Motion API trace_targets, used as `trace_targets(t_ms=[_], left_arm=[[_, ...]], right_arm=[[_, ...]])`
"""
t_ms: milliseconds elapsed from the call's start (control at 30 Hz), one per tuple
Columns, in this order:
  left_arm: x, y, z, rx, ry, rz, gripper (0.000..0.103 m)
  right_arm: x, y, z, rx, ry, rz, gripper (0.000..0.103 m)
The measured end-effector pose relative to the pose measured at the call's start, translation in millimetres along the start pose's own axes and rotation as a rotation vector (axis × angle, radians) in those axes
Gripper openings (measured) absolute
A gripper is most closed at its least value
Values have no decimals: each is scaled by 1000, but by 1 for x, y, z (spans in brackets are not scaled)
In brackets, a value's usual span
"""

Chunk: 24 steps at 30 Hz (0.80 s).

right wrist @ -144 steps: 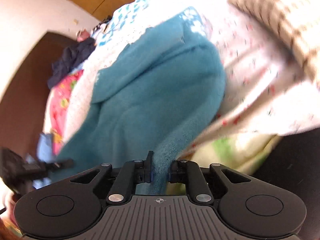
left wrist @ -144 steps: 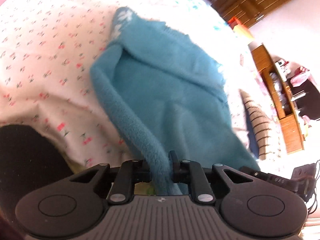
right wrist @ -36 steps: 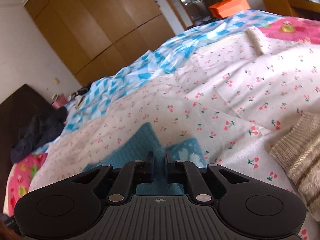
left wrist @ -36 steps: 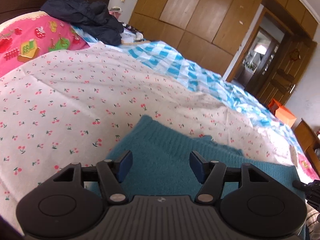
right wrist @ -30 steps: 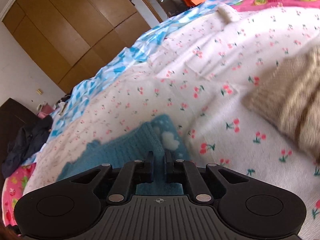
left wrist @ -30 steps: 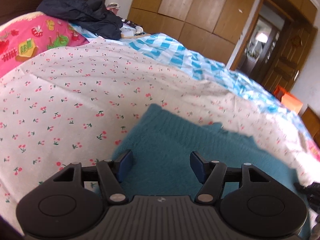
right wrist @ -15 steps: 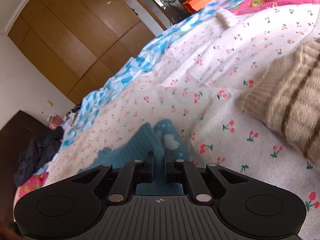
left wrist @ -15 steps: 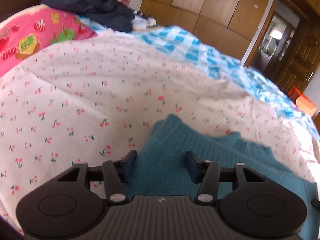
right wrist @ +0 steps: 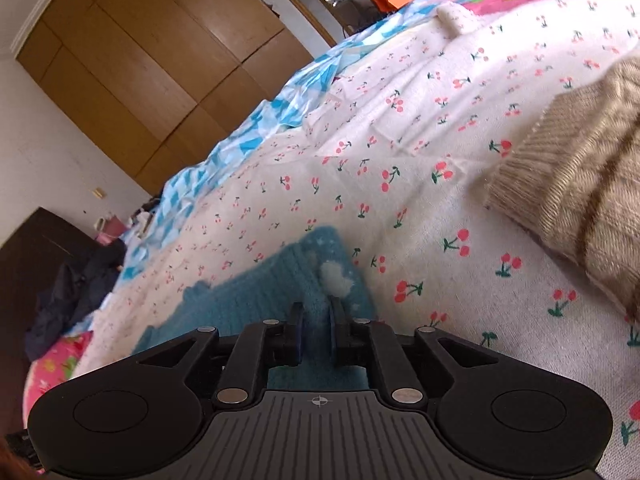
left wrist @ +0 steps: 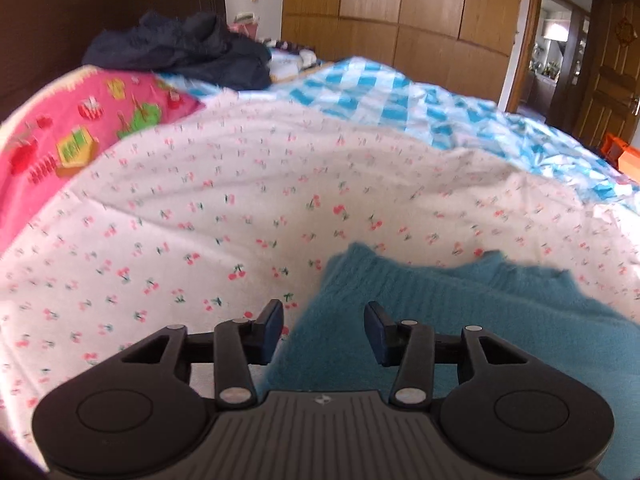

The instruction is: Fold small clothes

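A small teal knit garment (left wrist: pixel 460 312) lies flat on the cherry-print sheet (left wrist: pixel 240 216). My left gripper (left wrist: pixel 324 322) is open, low over the garment's left edge, with one finger over the sheet and one over the teal cloth. In the right wrist view the same garment (right wrist: pixel 256 296) shows with a white patch near its corner. My right gripper (right wrist: pixel 315 322) is shut on the garment's edge close to that patch.
A beige striped knit (right wrist: pixel 580 184) lies on the sheet to the right. A pink pillow (left wrist: pixel 80 128) and a dark clothes pile (left wrist: pixel 180 48) sit at the bed's head. A blue checked quilt (left wrist: pixel 440 104) lies beyond, with wooden wardrobes (left wrist: pixel 400 12) behind.
Since 4.8 s ago the hanging garment has been laid flat and my left gripper has let go. In the last second my left gripper has slid left toward the garment's edge.
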<state>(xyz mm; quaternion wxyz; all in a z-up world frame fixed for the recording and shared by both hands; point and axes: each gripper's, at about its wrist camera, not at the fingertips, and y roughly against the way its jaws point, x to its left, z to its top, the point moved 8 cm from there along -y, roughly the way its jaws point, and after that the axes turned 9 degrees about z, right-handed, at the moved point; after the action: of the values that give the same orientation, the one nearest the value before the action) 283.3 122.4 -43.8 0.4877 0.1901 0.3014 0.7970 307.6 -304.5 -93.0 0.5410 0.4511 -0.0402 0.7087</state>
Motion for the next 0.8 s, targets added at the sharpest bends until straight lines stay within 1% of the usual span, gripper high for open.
trace_targets(t_ms=[67, 133, 167, 267, 300, 333, 400, 433, 533, 667, 733, 800], left_arm=[[-8, 23, 1, -30, -21, -9, 50], [-21, 43, -4, -49, -57, -26, 51], [-30, 53, -8, -58, -86, -35, 52], [-61, 74, -25, -75, -189, -62, 57], [-72, 79, -33, -74, -223, -73, 59], [-83, 82, -40, -66, -251, -83, 60], [-103, 82, -56, -26, -297, -108, 60], [-112, 82, -63, -7, -312, -122, 60], [-136, 90, -80, 13, -368, -158, 60], [-159, 113, -101, 14, -453, -215, 60], [-165, 127, -114, -8, -511, -235, 60], [-170, 142, -126, -38, -567, -257, 60]], right_arm=[[2, 5, 3, -1, -20, 21, 17], [3, 11, 4, -5, -28, 32, 23], [2, 13, 4, -3, -32, 33, 23], [-1, 19, 5, 9, -39, 33, 31], [-4, 20, 5, 16, -36, 21, 36], [-6, 19, 5, 28, -28, 6, 39], [-11, 15, 0, 72, 11, -21, 39], [-11, 14, -1, 73, 13, -19, 39], [-10, 18, -3, 91, -18, 20, 39], [-18, 19, -2, 112, -84, 74, 39], [-23, 18, -2, 122, -124, 100, 39], [-24, 19, -1, 128, -130, 112, 40]])
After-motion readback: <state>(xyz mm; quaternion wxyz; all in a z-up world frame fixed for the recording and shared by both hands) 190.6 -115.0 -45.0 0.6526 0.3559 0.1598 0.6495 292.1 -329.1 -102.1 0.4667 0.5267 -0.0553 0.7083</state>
